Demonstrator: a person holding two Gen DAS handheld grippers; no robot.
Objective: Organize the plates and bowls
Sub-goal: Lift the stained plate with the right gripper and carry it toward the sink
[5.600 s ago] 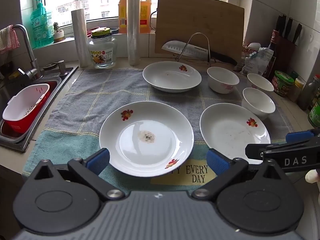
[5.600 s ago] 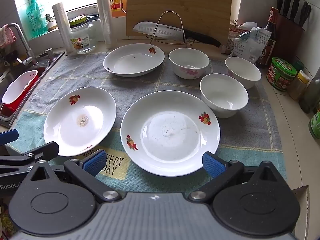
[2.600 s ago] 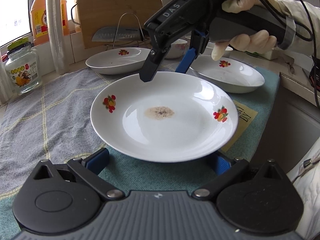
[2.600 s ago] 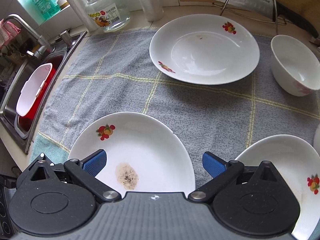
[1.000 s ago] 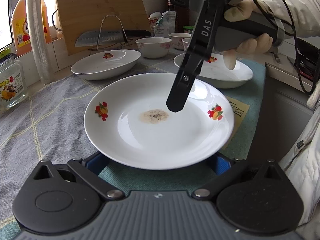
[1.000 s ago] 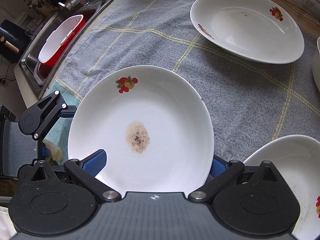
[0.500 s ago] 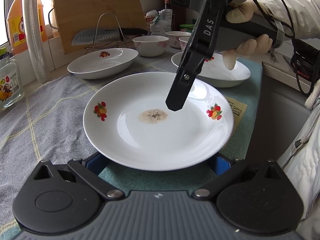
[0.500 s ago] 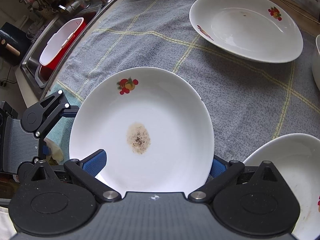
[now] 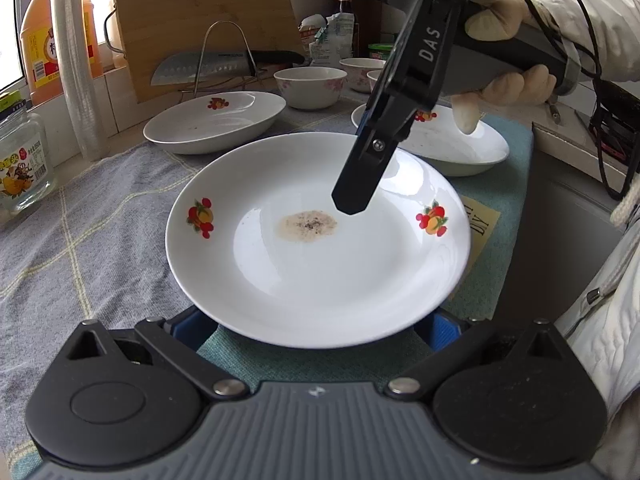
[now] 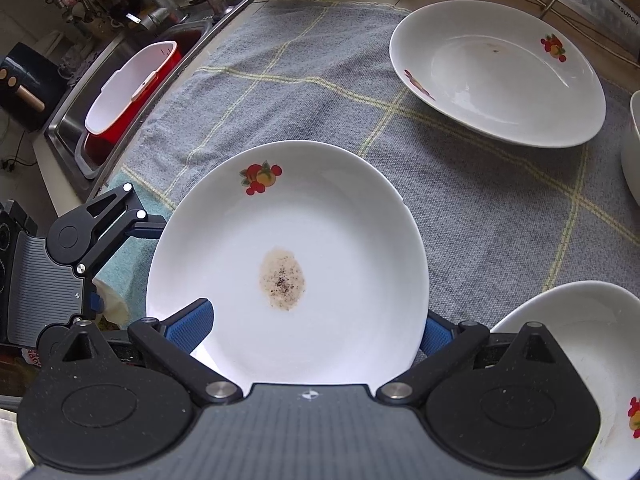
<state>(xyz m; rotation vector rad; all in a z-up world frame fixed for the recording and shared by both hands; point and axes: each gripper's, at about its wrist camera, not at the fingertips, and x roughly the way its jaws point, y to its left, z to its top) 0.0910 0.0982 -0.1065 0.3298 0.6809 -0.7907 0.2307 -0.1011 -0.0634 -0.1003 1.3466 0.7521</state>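
Observation:
A white plate [image 9: 316, 264] [image 10: 320, 216] with fruit decals and a brown stain lies on the towel [image 10: 480, 200]. My left gripper [image 9: 318, 325] is open, its blue pads [image 9: 444, 326] low under the plate's near rim. From above, my right gripper [image 10: 310, 330] is open over the same plate, one black fingertip [image 9: 350, 202] hovering beside the stain. A second plate [image 9: 216, 120] [image 10: 496, 76] sits behind, a third [image 9: 452, 148] [image 10: 580, 360] to the right. Bowls [image 9: 310, 86] stand at the back.
A sink with a red and white colander [image 10: 128, 88] lies left of the towel. Glass jar [image 9: 22, 168], film roll [image 9: 76, 60], oil bottle [image 9: 38, 40], cutting board [image 9: 200, 12] and racked knife [image 9: 208, 68] line the back. A gloved hand [image 9: 508, 20] holds the right gripper.
Both grippers came from the counter's front edge to the stained plate, the right one swinging over it from above. In the last second almost nothing has moved.

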